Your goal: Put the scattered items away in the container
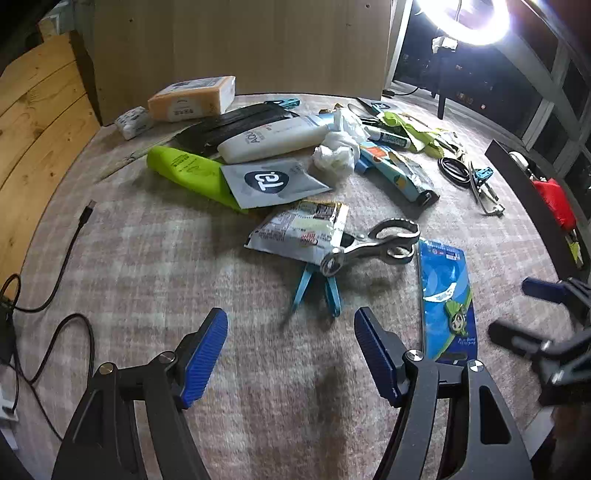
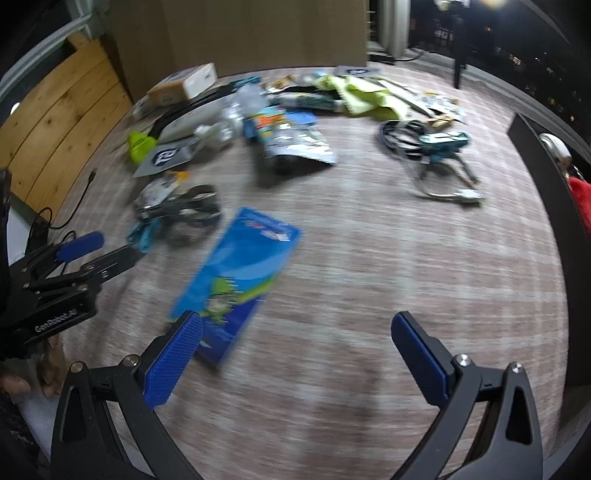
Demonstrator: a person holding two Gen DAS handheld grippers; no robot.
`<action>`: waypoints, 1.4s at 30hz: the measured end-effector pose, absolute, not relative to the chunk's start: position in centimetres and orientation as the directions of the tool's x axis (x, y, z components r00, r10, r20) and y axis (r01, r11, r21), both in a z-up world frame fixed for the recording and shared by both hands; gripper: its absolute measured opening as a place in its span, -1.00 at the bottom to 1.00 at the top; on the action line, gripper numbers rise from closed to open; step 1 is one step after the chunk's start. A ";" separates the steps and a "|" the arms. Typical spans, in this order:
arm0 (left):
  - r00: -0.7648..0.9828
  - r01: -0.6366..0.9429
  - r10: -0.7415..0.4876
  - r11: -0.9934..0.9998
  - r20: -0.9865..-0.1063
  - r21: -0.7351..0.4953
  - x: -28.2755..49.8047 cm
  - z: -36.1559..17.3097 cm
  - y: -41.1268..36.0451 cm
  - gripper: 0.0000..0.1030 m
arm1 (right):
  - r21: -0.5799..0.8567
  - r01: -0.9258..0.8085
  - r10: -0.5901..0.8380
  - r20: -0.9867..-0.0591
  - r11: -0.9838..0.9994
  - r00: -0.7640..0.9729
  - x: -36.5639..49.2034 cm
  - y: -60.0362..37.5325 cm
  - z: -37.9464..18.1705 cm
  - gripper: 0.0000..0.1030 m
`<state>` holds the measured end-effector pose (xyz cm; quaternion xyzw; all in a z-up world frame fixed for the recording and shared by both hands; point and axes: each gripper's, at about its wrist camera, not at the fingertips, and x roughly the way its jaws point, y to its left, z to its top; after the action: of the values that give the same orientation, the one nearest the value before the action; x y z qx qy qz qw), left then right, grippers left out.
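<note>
Cluttered plaid tabletop (image 1: 155, 258) under a ring light (image 1: 465, 18).
Both hand-held grippers, left (image 1: 291, 354) and right (image 2: 295, 354), hang wide and empty beside wooden panelling (image 1: 40, 114).

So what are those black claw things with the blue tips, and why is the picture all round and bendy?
They are two grabbers that a person holds, one in each hand. Each carries a small camera looking along its two fingers, and the lens bends the view round. One picture comes from the left gripper, the other from the right gripper. Both are open and hold nothing.

Below them is a checked carpet strewn with things to tidy: a long blue packet, metal tongs lying on a blue clip, a silver snack bag, a white bottle, a green tube, crumpled tissue and a coiled cable. On the right edge stands a dark bin, likely where everything goes. The right picture is blurry.
</note>
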<state>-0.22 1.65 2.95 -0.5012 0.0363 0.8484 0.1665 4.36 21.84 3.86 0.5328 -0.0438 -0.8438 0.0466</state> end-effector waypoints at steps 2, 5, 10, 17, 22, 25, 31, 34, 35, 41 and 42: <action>-0.430 -0.332 0.273 -0.934 -0.860 -0.131 -0.7 3.0 1.6 0.30 | 0.117 0.038 -0.122 -0.900 -0.992 -0.419 4.1 20.9 3.9 0.99; -0.421 -0.368 0.289 -0.921 -0.860 -0.129 -1.2 3.0 2.1 0.25 | 0.077 0.052 -0.092 -0.904 -0.996 -0.416 3.6 19.2 3.8 0.99; -0.387 -0.408 0.283 -0.906 -0.878 -0.112 -2.0 2.2 2.8 -0.18 | 0.067 0.044 -0.079 -0.917 -0.997 -0.390 2.7 17.7 3.5 0.99; -0.367 -0.415 0.325 -0.896 -0.872 -0.159 -3.1 2.1 2.0 -0.30 | 0.078 0.012 -0.078 -0.929 -0.997 -0.362 1.9 17.3 3.1 0.96; -0.354 -0.510 0.327 -0.853 -0.876 -0.112 -3.0 2.0 3.3 -0.30 | -0.008 0.070 -0.017 -0.941 -0.998 -0.338 2.7 15.6 2.2 0.77; -0.361 -0.537 0.318 -0.839 -0.877 -0.084 -2.9 2.1 3.9 -0.50 | 0.000 0.059 -0.020 -0.942 -0.998 -0.335 3.2 16.4 2.4 0.57; -0.379 -0.542 0.330 -0.836 -0.865 -0.081 -2.8 2.1 4.0 -0.51 | 0.024 0.037 -0.034 -0.951 -0.999 -0.308 3.7 18.6 3.5 0.14; -0.383 -0.539 0.339 -0.837 -0.859 -0.090 -2.7 2.0 3.7 -0.52 | 0.035 0.036 -0.044 -0.951 -0.999 -0.307 4.4 19.4 3.8 0.11; -0.381 -0.537 0.342 -0.838 -0.859 -0.095 -2.6 2.1 3.5 -0.52 | 0.041 0.036 -0.050 -0.951 -0.998 -0.306 4.7 19.6 3.9 0.11; -0.374 -0.515 0.374 -0.845 -0.849 -0.145 -1.9 2.4 2.2 -0.52 | 0.122 0.000 -0.117 -0.949 -0.993 -0.294 6.8 22.3 4.8 0.08; -0.373 -0.510 0.383 -0.846 -0.845 -0.159 -1.7 2.6 2.0 -0.52 | 0.120 -0.007 -0.112 -0.947 -0.993 -0.300 7.3 22.8 5.1 0.07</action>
<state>-1.75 1.98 2.60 -0.4905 0.0644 0.8260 0.2703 7.33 22.81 5.14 0.5906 -0.0504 -0.8048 0.0328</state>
